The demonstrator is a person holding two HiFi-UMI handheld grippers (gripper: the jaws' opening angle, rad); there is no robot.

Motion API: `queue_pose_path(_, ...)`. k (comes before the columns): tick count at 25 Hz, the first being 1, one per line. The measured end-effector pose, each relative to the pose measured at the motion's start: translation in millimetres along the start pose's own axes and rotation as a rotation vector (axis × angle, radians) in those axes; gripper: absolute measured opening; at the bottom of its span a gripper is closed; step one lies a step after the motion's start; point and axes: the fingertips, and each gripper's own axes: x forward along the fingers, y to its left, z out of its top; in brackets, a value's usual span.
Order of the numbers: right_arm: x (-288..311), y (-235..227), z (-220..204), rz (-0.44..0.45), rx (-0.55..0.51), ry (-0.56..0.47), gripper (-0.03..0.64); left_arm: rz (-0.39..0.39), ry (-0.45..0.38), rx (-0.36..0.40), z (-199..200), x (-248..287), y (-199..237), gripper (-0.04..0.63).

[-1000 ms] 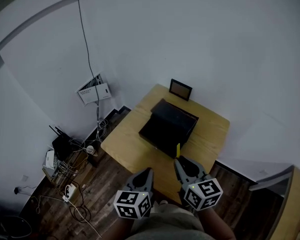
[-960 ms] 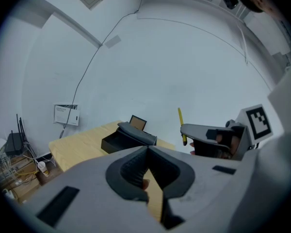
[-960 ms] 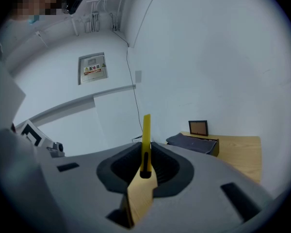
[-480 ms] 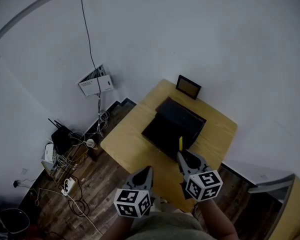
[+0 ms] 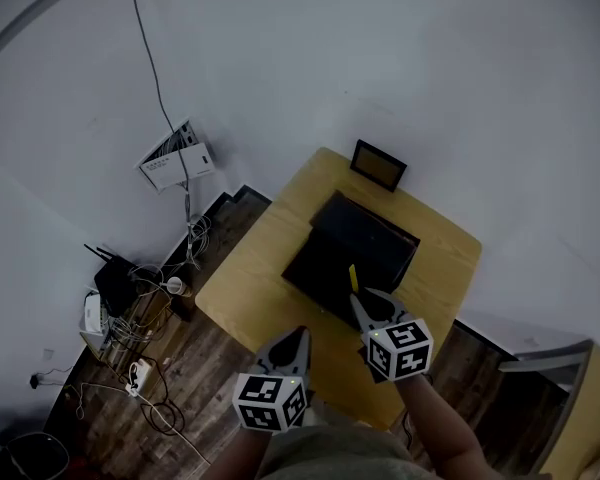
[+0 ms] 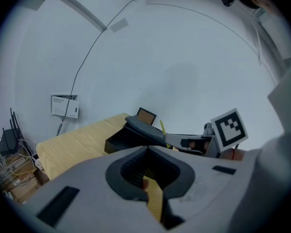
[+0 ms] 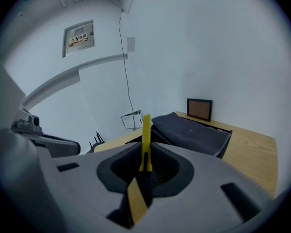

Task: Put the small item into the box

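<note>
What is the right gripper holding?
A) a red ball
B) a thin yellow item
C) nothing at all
B: a thin yellow item stands clamped between the jaws of the right gripper, poking up past them.

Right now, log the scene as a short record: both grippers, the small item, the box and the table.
right gripper: shut on the yellow item, which stands upright
yellow item: slim, not yet in the box; from the head view it shows over the box's near edge
box: black, lid raised, on the wooden table
left gripper: shut, empty
also on table: picture frame, beyond the box
</note>
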Motion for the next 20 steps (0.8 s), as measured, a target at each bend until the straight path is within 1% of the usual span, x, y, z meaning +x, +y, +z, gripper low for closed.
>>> queue_pose_path(4, 25, -6, -15, -0.004, -0.010, 0.085, 0.052, -0.003, 0.017, -0.010, 1, 12, 7, 0.003)
queue_pose_path(14, 74, -15, -43, -0.038, -0.127, 0.315, 0.052, -0.009, 0.036, -0.034, 1, 26, 21, 0.003)
queue_pose_path(20, 95, -26, -61, -0.052, -0.151, 0.447, 0.052, -0.010, 0.044, -0.042, 1, 31, 27, 0.003)
